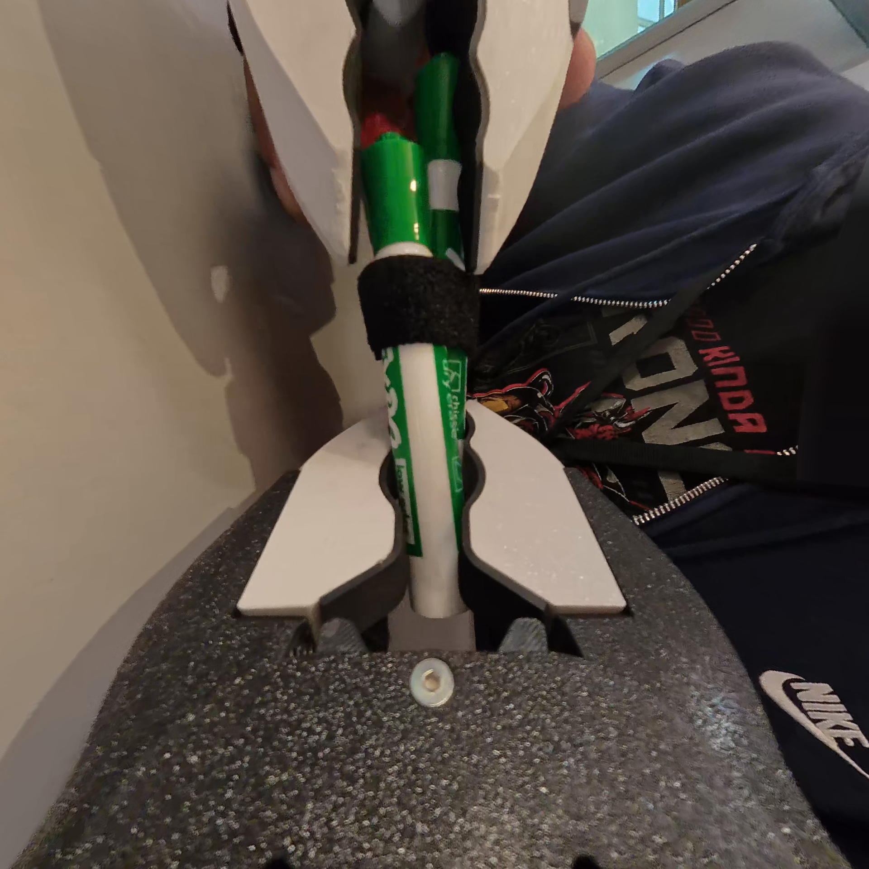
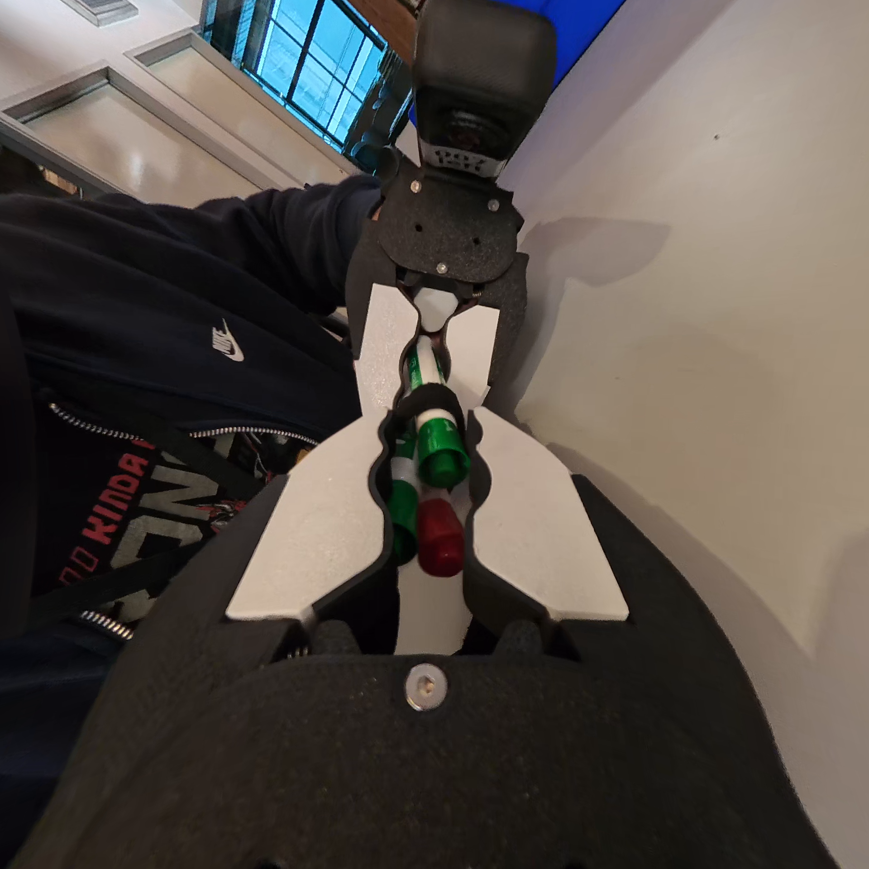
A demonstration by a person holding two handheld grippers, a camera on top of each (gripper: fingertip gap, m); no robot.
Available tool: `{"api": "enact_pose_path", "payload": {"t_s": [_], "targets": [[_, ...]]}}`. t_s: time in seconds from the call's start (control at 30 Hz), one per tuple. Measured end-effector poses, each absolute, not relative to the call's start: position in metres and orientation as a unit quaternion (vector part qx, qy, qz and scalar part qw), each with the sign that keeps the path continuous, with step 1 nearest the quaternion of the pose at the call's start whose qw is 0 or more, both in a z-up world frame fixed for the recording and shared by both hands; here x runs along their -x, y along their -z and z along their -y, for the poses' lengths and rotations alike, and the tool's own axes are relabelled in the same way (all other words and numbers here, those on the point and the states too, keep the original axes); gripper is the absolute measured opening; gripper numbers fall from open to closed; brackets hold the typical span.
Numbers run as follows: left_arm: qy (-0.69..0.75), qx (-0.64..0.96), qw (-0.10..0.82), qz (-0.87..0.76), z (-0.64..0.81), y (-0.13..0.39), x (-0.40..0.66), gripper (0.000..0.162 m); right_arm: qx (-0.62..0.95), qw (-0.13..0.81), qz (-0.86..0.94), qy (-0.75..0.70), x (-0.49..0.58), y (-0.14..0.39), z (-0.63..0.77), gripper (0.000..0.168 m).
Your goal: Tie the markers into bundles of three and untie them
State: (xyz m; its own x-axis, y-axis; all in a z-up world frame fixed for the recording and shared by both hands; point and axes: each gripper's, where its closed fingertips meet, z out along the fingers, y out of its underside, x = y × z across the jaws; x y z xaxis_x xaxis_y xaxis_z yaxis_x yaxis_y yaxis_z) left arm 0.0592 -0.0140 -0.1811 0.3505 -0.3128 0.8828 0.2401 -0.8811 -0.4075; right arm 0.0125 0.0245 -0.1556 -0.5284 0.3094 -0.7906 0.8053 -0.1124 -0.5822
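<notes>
Bundle of three markers (image 1: 425, 423) held in the air between both grippers, end to end; black hook-and-loop strap (image 1: 418, 308) wrapped round the middle of the barrels. Writing: marker barrels carry green printed label bands with text, the person's dark zip hoodie (image 1: 705, 197) has a white logo on the chest, and the shirt under it has a red and grey print; wording not transcribed. Left gripper (image 1: 428, 470) is closed down on the white barrel end of the bundle, both white fingers (image 1: 338, 512) pressed against the markers, only a marker-wide gap left. Right gripper (image 2: 425, 489) is likewise clamped on the cap end, fingers (image 2: 329, 517) snug against the caps. Left wrist view only: strap face-on, label bands close up, right gripper's fingers coming in from the top around two green caps, a bit of red behind. Right wrist view only: caps clearly counted, two green caps (image 2: 442, 446) and one red cap (image 2: 437, 541), plus the whole left gripper (image 2: 430, 357) farther off with its black camera housing (image 2: 479, 80), a window (image 2: 319, 70), and a pale wall (image 2: 705, 329) on the right side.
</notes>
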Motion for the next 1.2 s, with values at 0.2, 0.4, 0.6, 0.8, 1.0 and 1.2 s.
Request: {"api": "enact_pose_path", "payload": {"t_s": [0.2,0.4,0.6,0.8,1.0,1.2], "targets": [[0.574,0.765,0.291,-0.001,0.007,0.170,-0.056,0.021,-0.460,0.177,-0.587,0.642,0.001,0.138,-0.045,0.052],[0.563,0.732,0.382,0.047,-0.010,0.153,-0.041,0.020,-0.476,0.144,-0.511,0.701,0.002,0.123,-0.063,0.070],[0.542,0.726,0.421,0.041,-0.022,0.147,-0.045,0.020,-0.468,0.159,-0.482,0.723,0.003,0.119,-0.043,0.071],[0.517,0.739,0.429,0.049,-0.033,0.151,-0.050,0.021,-0.483,0.140,-0.449,0.739,0.012,0.117,-0.042,0.034],[0.514,0.737,0.436,0.053,-0.037,0.150,-0.050,0.021,-0.491,0.126,-0.440,0.741,0.016,0.116,-0.044,0.026],[0.520,0.736,0.430,0.048,-0.037,0.150,-0.053,0.021,-0.490,0.108,-0.456,0.735,0.017,0.116,-0.043,0.020]]}}
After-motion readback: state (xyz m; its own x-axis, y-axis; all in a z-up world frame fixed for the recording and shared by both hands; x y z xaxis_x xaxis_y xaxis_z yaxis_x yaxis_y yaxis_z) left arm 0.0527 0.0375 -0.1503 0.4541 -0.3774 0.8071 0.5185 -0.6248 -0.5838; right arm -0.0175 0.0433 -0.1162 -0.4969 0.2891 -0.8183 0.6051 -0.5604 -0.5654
